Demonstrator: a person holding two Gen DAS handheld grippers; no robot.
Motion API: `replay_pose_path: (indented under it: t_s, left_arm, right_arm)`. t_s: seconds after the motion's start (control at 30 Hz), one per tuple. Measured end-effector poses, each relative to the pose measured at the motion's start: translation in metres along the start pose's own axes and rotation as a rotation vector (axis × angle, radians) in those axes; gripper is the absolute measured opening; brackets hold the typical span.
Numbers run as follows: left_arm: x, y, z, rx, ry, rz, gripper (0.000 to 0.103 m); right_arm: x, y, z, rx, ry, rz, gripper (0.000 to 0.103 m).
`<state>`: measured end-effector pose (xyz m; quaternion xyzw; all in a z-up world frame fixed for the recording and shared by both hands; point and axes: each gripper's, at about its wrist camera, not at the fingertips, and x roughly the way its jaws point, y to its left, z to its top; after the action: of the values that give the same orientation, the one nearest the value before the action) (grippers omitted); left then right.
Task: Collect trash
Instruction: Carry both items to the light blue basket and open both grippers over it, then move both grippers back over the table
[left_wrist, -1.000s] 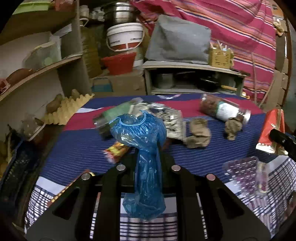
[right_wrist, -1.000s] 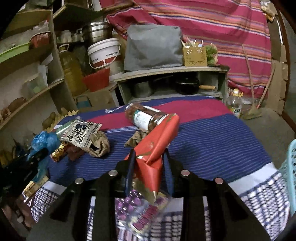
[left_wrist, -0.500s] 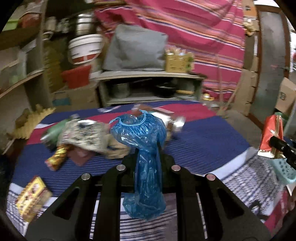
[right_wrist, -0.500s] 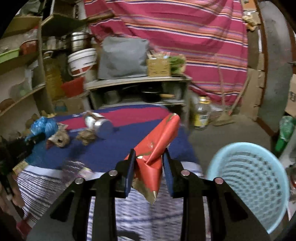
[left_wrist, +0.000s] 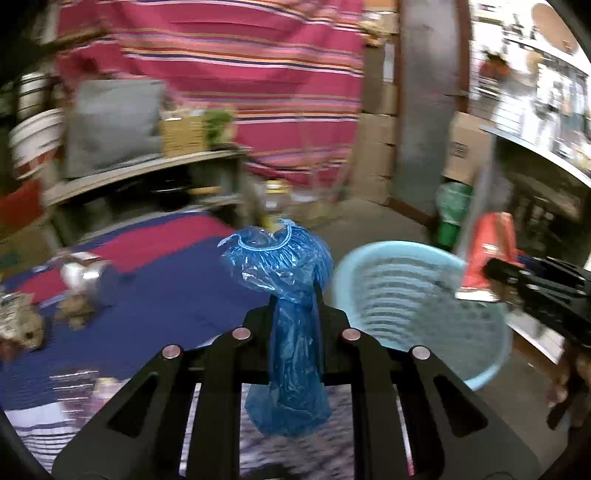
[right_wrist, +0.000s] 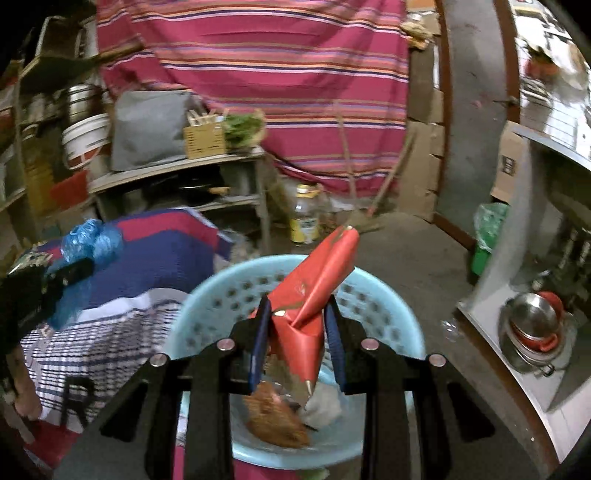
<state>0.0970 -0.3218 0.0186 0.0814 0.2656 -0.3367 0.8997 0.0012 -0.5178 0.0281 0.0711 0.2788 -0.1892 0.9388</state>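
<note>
Right tongs (right_wrist: 297, 332): clamped on a red wrapper (right_wrist: 317, 291), poised over the pale blue basket (right_wrist: 207, 295)
Left tongs (left_wrist: 295, 302): pinched on a crumpled blue plastic bag (left_wrist: 284, 266), the basket at their 2 o'clock
Done: some scraps already lie in the basket bottom
Left: both held pieces are not yet dropped, I reckon; more litter sits on the striped table (left_wrist: 177, 280) at 9 o'clock
Right view only: the basket's contents
Left view only: blurred leftover trash (left_wrist: 22, 325) on the table

A striped red curtain (right_wrist: 258, 74) hangs behind cluttered wooden shelves (right_wrist: 177, 170) on a grey concrete floor (right_wrist: 417, 258).
</note>
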Motion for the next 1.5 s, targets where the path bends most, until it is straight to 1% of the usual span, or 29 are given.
replay_pose_path:
  t_s: [0.07,0.17,0.23,0.27,0.33,0.43,0.5,0.57,0.6,0.7,0.77,0.87,1.0,1.1,1.13,1.2,1.23,1.27,1.33,1.4,1.43,1.47,1.5]
  left_arm:
    - [0.013,-0.028,0.001,0.039,0.019,-0.042,0.014]
    - [0.027,-0.057,0.004,0.109,0.029,-0.046,0.014]
    - [0.035,-0.072,0.008,0.118,0.032,-0.072,0.014]
    - [0.038,-0.075,0.008,0.115,0.037,-0.086,0.014]
    - [0.041,-0.079,0.001,0.119,0.037,-0.085,0.015]
    - [0.058,-0.077,-0.007,0.119,0.090,-0.069,0.016]
    - [0.066,-0.072,-0.007,0.086,0.110,-0.080,0.025]
    - [0.067,-0.066,-0.008,0.064,0.116,-0.070,0.058]
    - [0.067,-0.063,-0.007,0.051,0.109,-0.055,0.062]
    - [0.066,-0.055,-0.006,0.037,0.107,-0.040,0.064]
    - [0.064,-0.049,-0.005,0.029,0.103,-0.015,0.072]
    - [0.057,-0.031,-0.003,0.003,0.090,0.033,0.081]
    - [0.047,-0.011,0.000,-0.007,0.068,0.103,0.087]
    - [0.037,0.006,-0.003,-0.039,0.063,0.143,0.090]
    - [0.035,0.011,-0.003,-0.051,0.065,0.150,0.091]
    - [0.030,0.023,-0.004,-0.075,0.067,0.167,0.092]
    - [0.027,0.028,-0.004,-0.080,0.067,0.177,0.092]
    - [0.025,0.032,-0.004,-0.083,0.065,0.188,0.093]
    - [0.019,0.042,-0.003,-0.091,0.056,0.210,0.095]
    - [0.014,0.053,-0.002,-0.100,0.049,0.232,0.096]
    - [0.011,0.059,-0.002,-0.107,0.047,0.240,0.096]
    - [0.008,0.066,-0.001,-0.112,0.044,0.249,0.096]
    - [0.005,0.071,-0.002,-0.116,0.040,0.260,0.096]
  right_arm:
    - [0.001,-0.011,0.000,0.008,0.004,-0.012,0.030]
    - [0.001,-0.024,-0.001,0.022,0.004,-0.026,0.030]
    - [0.003,-0.028,-0.002,0.032,0.009,-0.028,0.030]
    - [0.003,-0.028,-0.005,0.035,0.011,-0.031,0.030]
    - [0.008,-0.030,-0.009,0.041,0.021,-0.033,0.030]
    - [0.016,-0.033,-0.015,0.053,0.039,-0.034,0.030]
    - [0.020,-0.034,-0.017,0.061,0.047,-0.032,0.030]
    - [0.023,-0.033,-0.018,0.064,0.053,-0.028,0.030]
    - [0.026,-0.031,-0.019,0.064,0.058,-0.023,0.030]
    - [0.030,-0.024,-0.021,0.054,0.067,-0.014,0.030]
    - [0.032,-0.020,-0.022,0.044,0.072,-0.008,0.030]
    - [0.034,-0.014,-0.022,0.035,0.077,-0.002,0.030]
    - [0.039,-0.004,-0.020,0.038,0.084,0.010,0.030]
    - [0.047,0.002,-0.019,0.045,0.100,0.021,0.031]
    - [0.049,0.004,-0.018,0.047,0.105,0.021,0.033]
    - [0.055,0.008,-0.018,0.050,0.117,0.008,0.034]
    - [0.060,0.009,-0.018,0.050,0.128,0.003,0.039]
    - [0.063,0.010,-0.018,0.051,0.137,-0.005,0.048]
    - [0.070,0.013,-0.020,0.054,0.159,-0.019,0.058]
    - [0.073,0.016,-0.021,0.052,0.171,-0.037,0.065]
    - [0.074,0.018,-0.023,0.050,0.175,-0.060,0.073]
    - [0.073,0.019,-0.024,0.049,0.174,-0.072,0.078]
    - [0.072,0.020,-0.025,0.050,0.175,-0.085,0.079]
